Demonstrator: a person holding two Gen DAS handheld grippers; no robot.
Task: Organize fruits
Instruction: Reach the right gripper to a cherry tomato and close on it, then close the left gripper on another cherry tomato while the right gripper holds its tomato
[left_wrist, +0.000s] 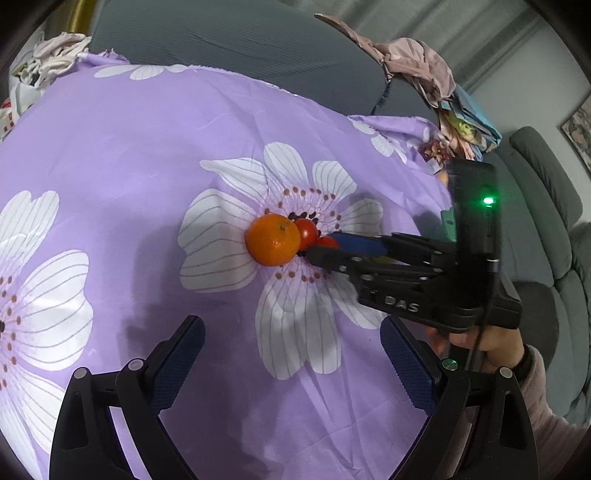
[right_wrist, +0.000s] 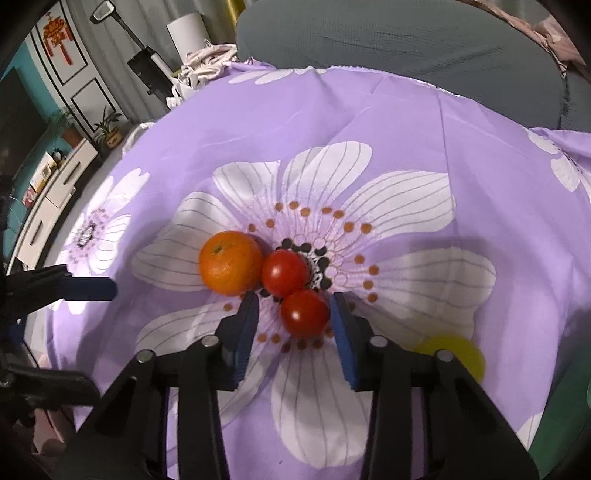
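Note:
An orange (right_wrist: 230, 263) and two red tomatoes lie touching on a purple flowered cloth (right_wrist: 369, 122). The far tomato (right_wrist: 285, 272) touches the orange; the near tomato (right_wrist: 304, 313) sits between the fingers of my right gripper (right_wrist: 294, 308), which is open around it. The right pad looks to touch it; the left pad stands apart. In the left wrist view the orange (left_wrist: 272, 240), far tomato (left_wrist: 306, 233) and near tomato (left_wrist: 327, 242) show, with the right gripper (left_wrist: 323, 245) reaching in from the right. My left gripper (left_wrist: 291, 332) is open and empty, well short of the fruit.
A yellow round object (right_wrist: 454, 352) lies on the cloth at the right, partly hidden by the right gripper. A grey sofa (left_wrist: 240, 37) stands behind the cloth, with crumpled clothes (left_wrist: 417, 62) on it. A white cabinet (right_wrist: 55, 195) stands far left.

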